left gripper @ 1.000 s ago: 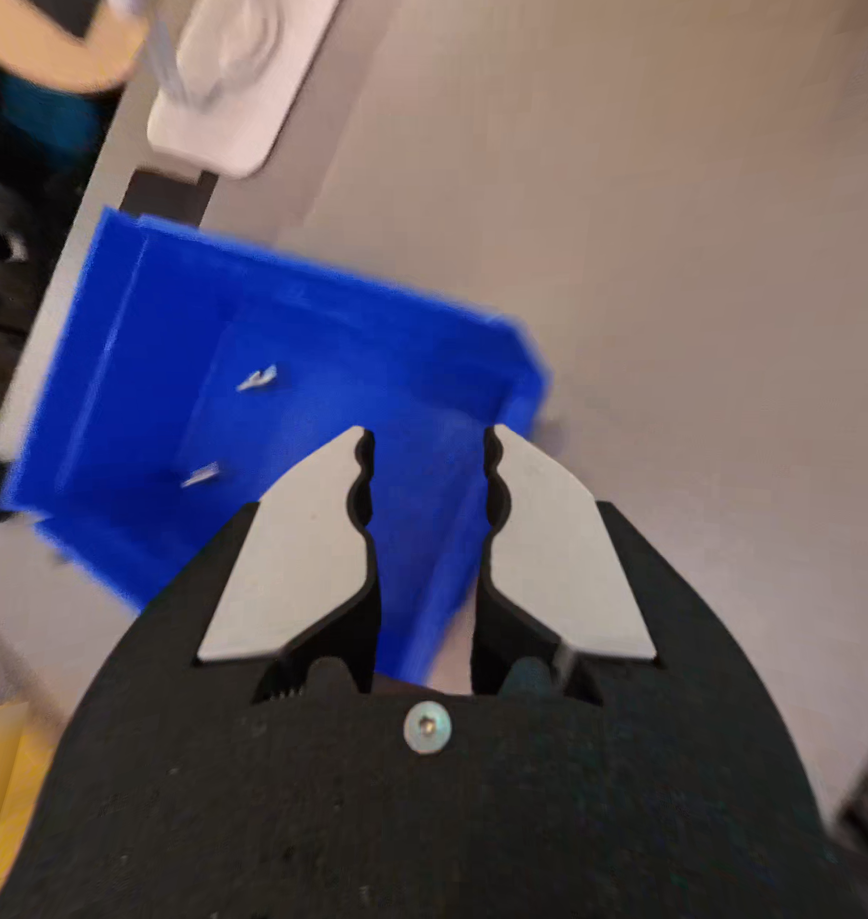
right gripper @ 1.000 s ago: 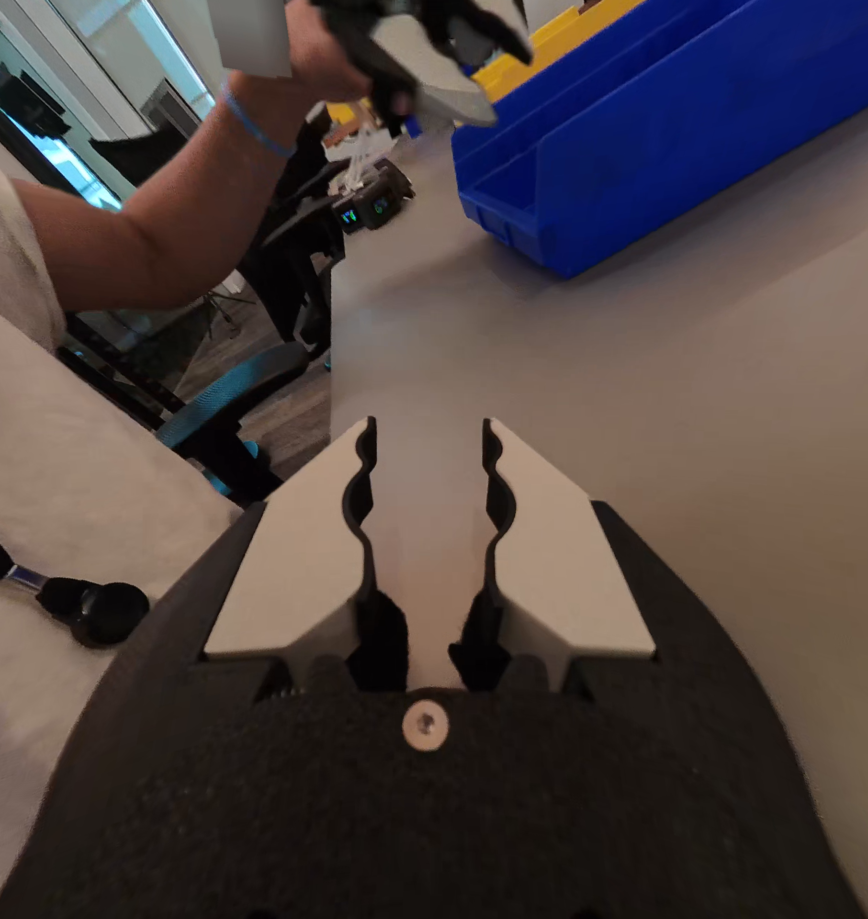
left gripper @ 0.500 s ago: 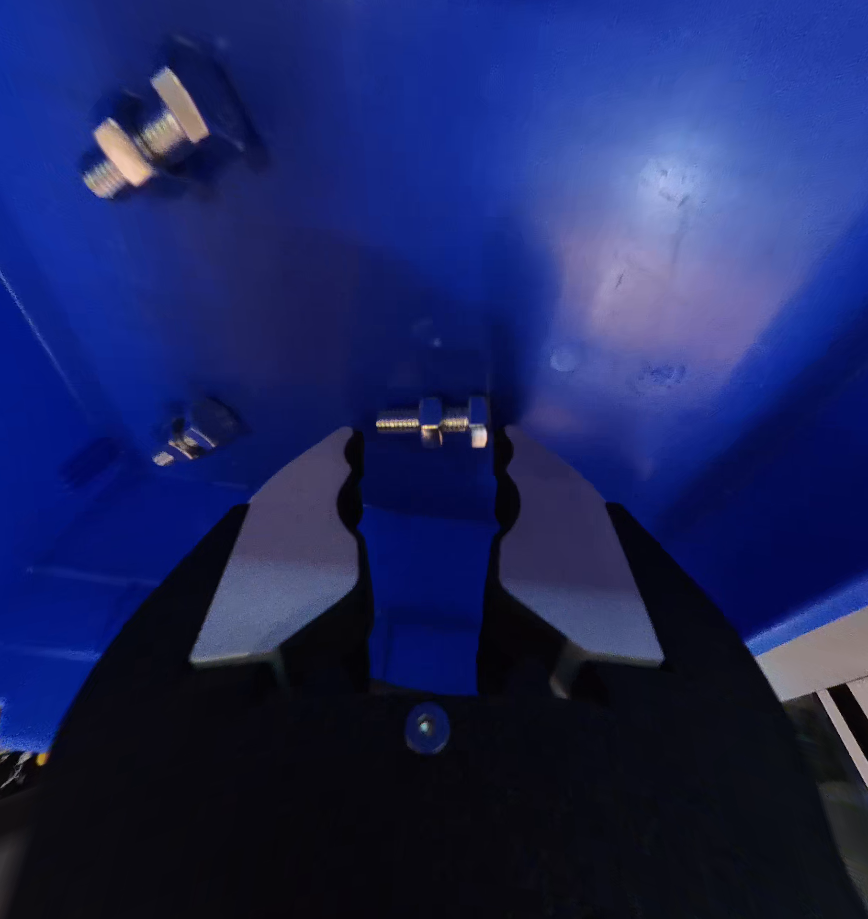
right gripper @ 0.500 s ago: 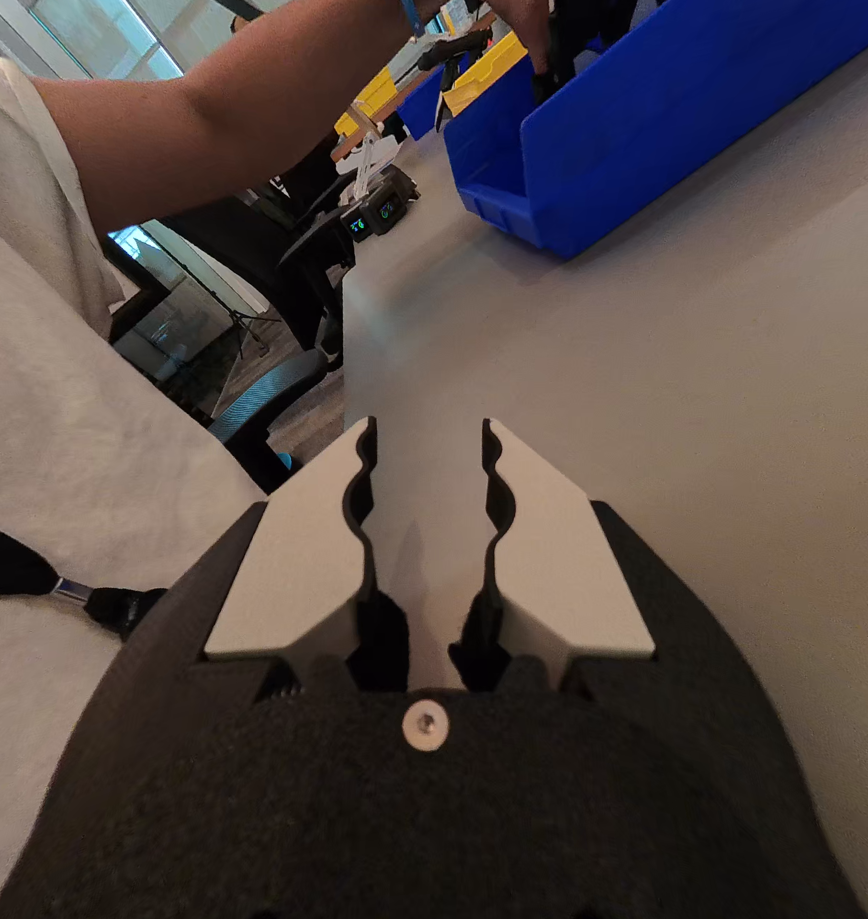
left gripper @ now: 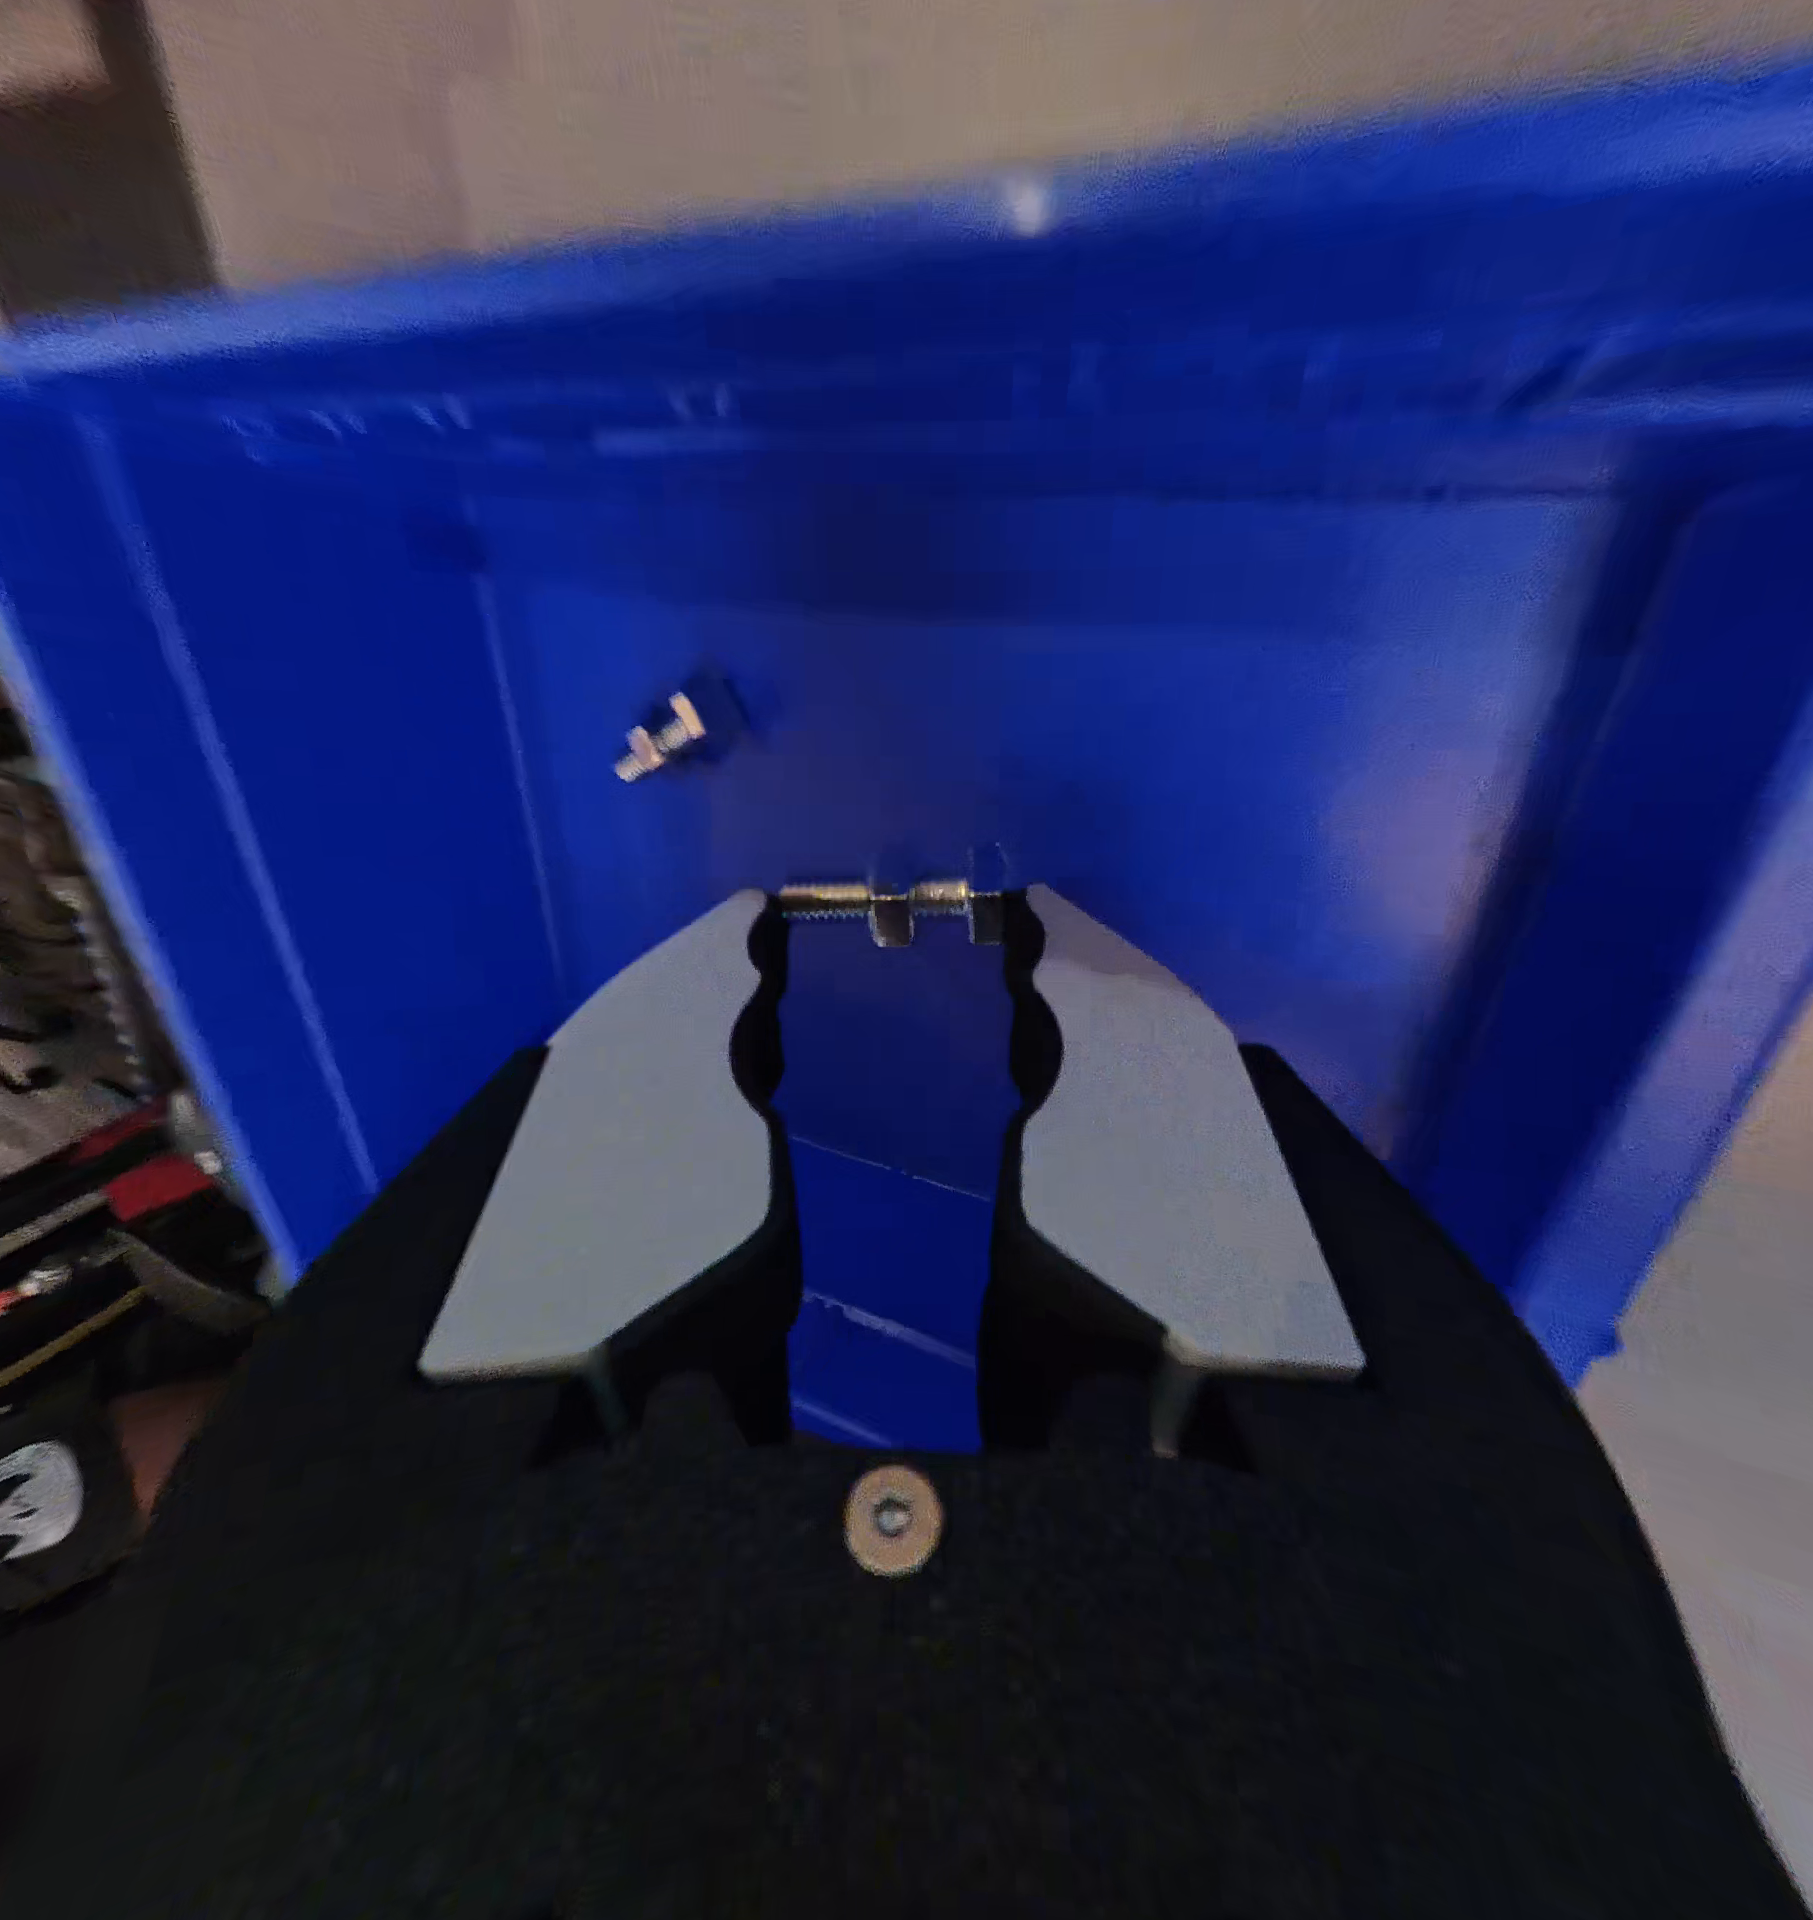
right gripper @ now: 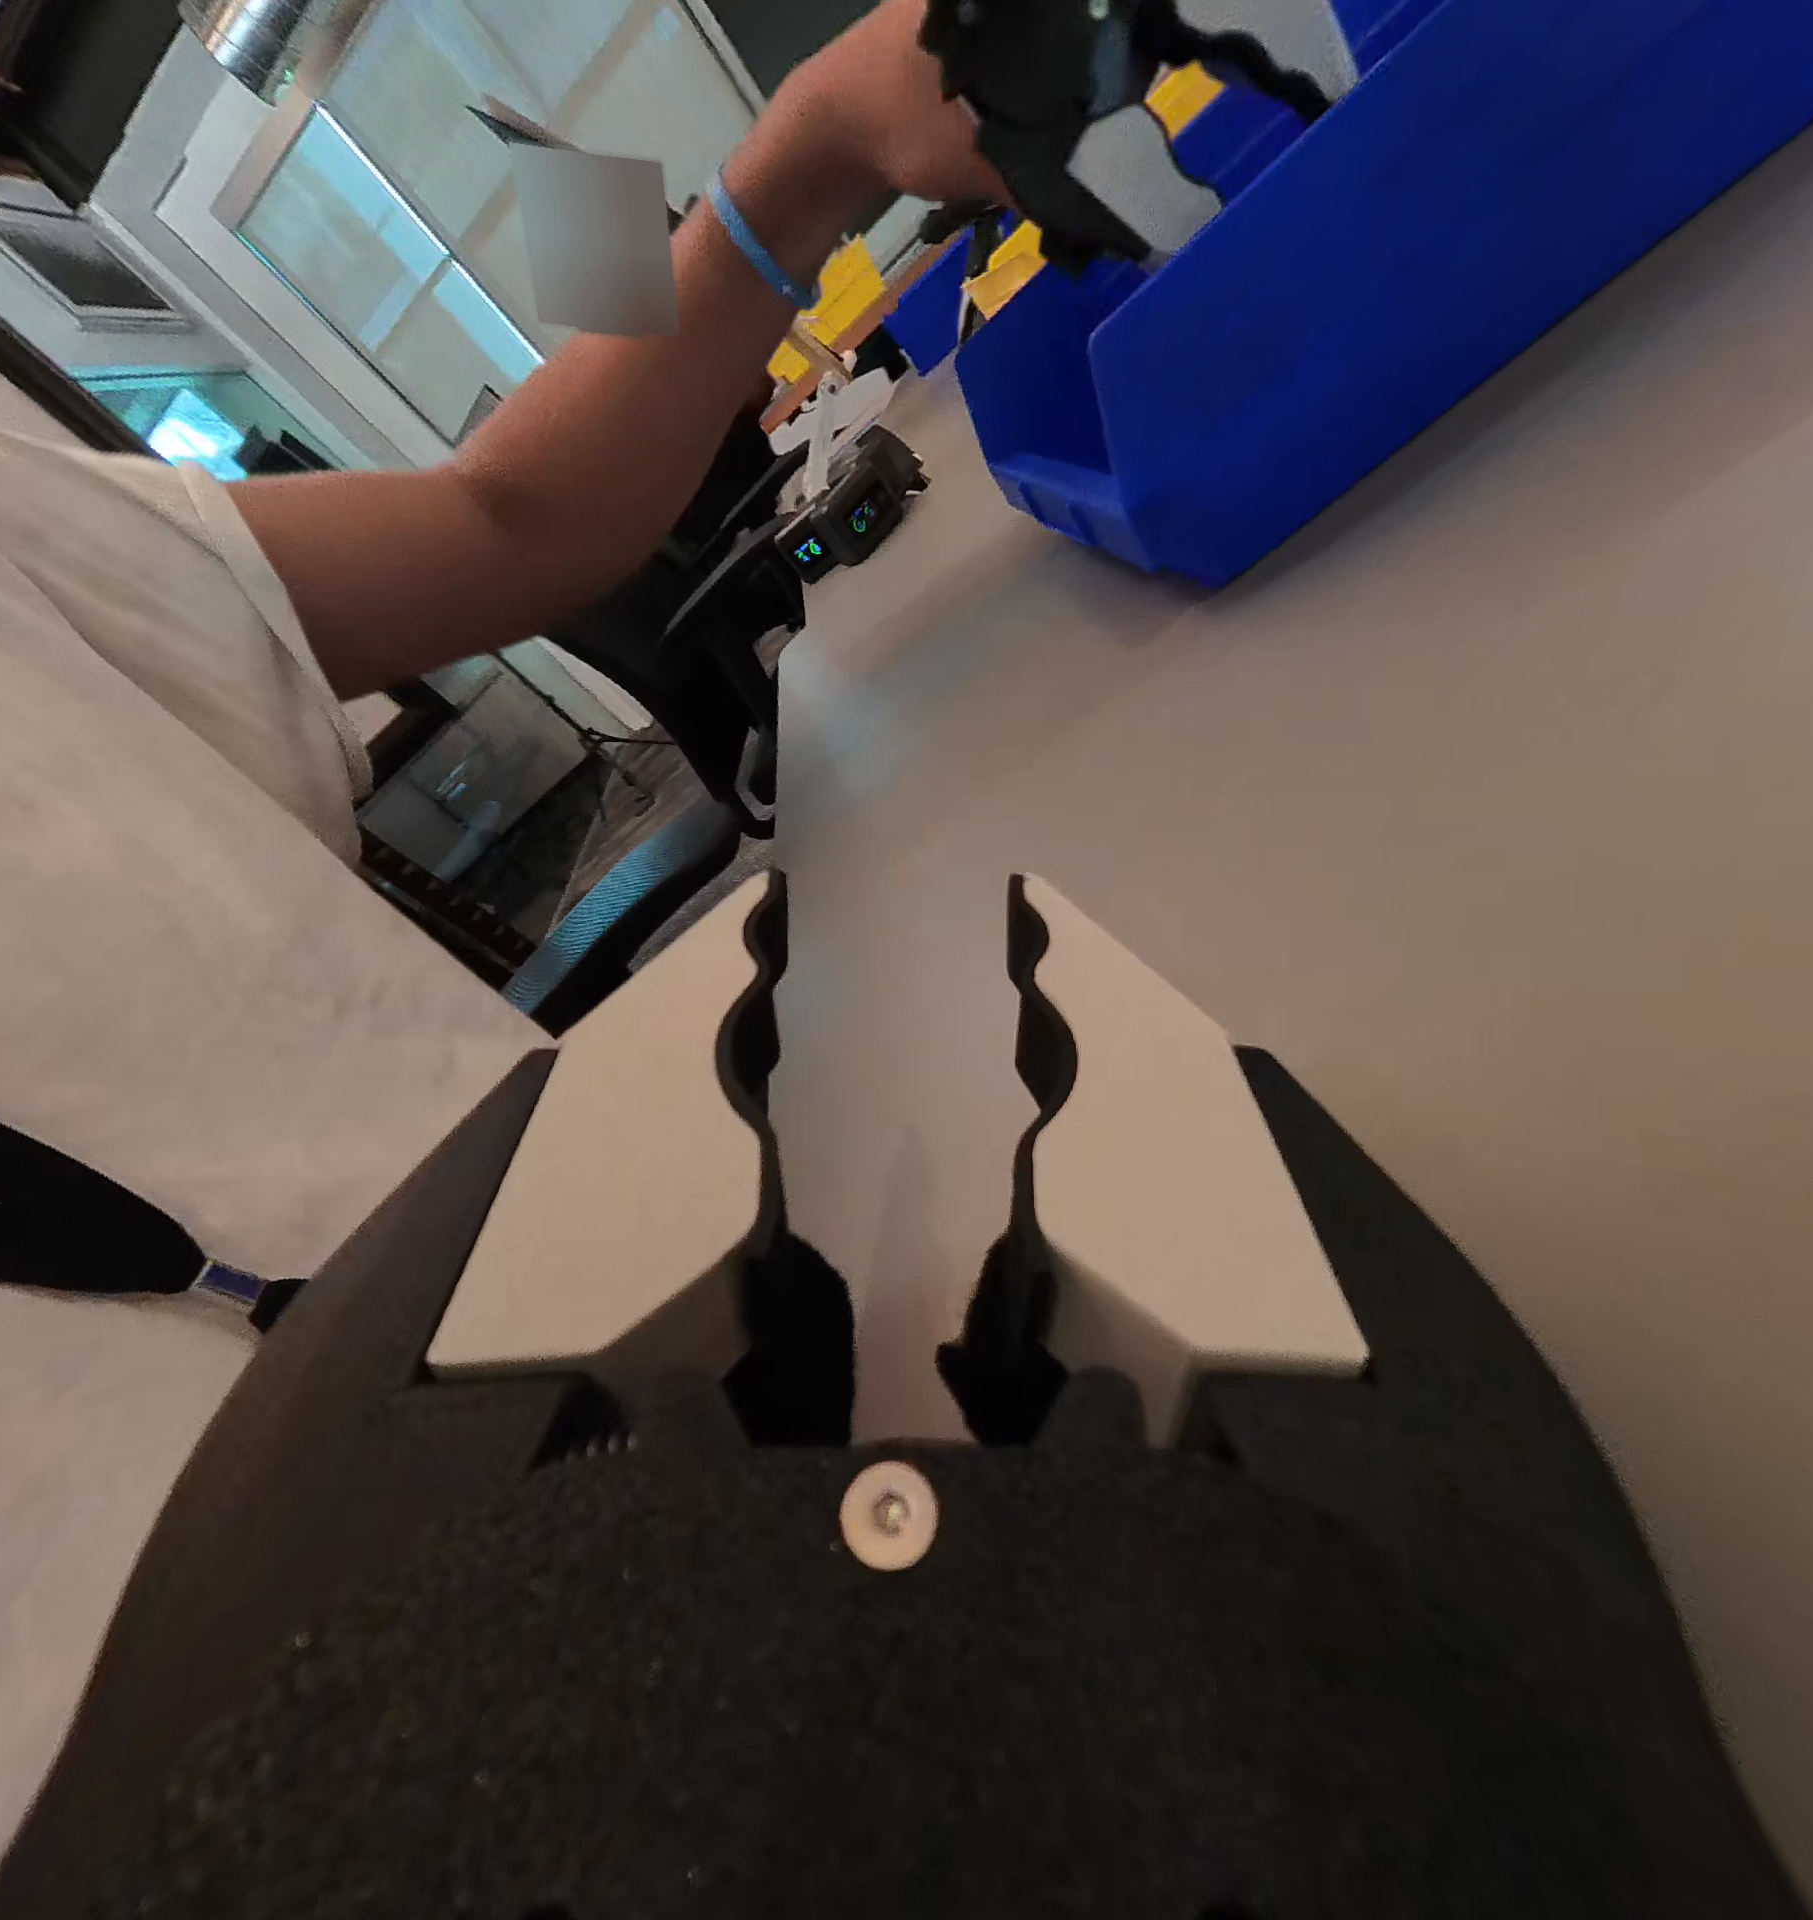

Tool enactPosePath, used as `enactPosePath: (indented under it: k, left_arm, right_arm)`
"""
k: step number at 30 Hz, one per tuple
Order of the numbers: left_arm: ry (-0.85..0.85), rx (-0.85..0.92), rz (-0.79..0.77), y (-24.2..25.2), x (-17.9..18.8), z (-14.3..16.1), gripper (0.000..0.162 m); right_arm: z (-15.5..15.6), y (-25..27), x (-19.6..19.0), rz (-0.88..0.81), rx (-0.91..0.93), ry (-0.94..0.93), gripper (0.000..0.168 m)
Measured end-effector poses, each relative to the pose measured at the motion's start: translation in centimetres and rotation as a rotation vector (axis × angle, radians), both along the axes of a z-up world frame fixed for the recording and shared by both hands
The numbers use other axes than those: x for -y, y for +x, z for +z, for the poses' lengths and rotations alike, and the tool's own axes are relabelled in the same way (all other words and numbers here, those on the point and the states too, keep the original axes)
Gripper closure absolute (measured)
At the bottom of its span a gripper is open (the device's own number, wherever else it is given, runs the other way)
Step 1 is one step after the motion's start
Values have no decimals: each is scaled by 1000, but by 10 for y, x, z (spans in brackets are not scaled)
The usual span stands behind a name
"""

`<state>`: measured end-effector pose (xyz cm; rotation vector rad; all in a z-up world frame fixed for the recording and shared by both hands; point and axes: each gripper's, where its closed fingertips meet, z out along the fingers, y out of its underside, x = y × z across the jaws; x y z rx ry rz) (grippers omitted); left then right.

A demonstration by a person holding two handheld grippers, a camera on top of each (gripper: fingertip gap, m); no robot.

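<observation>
My left gripper [left gripper: 897, 906] is shut on a silver bolt with a nut [left gripper: 894, 914], gripped end to end between the fingertips. It hangs above the inside of a blue bin [left gripper: 1297, 623]. A second bolt with a nut [left gripper: 663, 743] lies on the bin floor, up and to the left. In the right wrist view the left gripper [right gripper: 1120, 156] shows far off over the blue bin [right gripper: 1401, 312]. My right gripper [right gripper: 897, 894] is open and empty, low over the grey table [right gripper: 1401, 831].
A person's forearm [right gripper: 569, 447] with a blue wristband reaches across to the bin. Two small black devices with green screens [right gripper: 840, 525] sit at the table's far edge. Yellow bins [right gripper: 840, 291] stand behind. A black office chair [right gripper: 715, 644] is beside the table. The left gripper's tips are roughly 35 cm from the right gripper's.
The left gripper went down into the blue bin, closed on the bolt, and has now risen with it. The right gripper stayed open over the table, tilting slightly.
</observation>
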<state>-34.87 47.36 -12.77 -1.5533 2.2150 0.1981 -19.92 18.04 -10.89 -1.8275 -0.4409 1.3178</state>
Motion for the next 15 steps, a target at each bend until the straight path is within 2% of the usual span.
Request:
enactPosePath:
  k: [6,8,11,15]
  left_arm:
    - [148,209,-72,23,47,65,122]
    - [160,329,-85,35,68,93,122]
    - [131,550,-180,60,118,130,122]
    - [201,689,-378,90,187,149,122]
  right_arm:
    - [15,-7,-25,63,-137,-105,127]
    - [24,-8,-39,76,-149,-136,128]
    - [56,-12,-61,80,-234,-104,128]
    - [97,-30,-67,152,-332,-58,128]
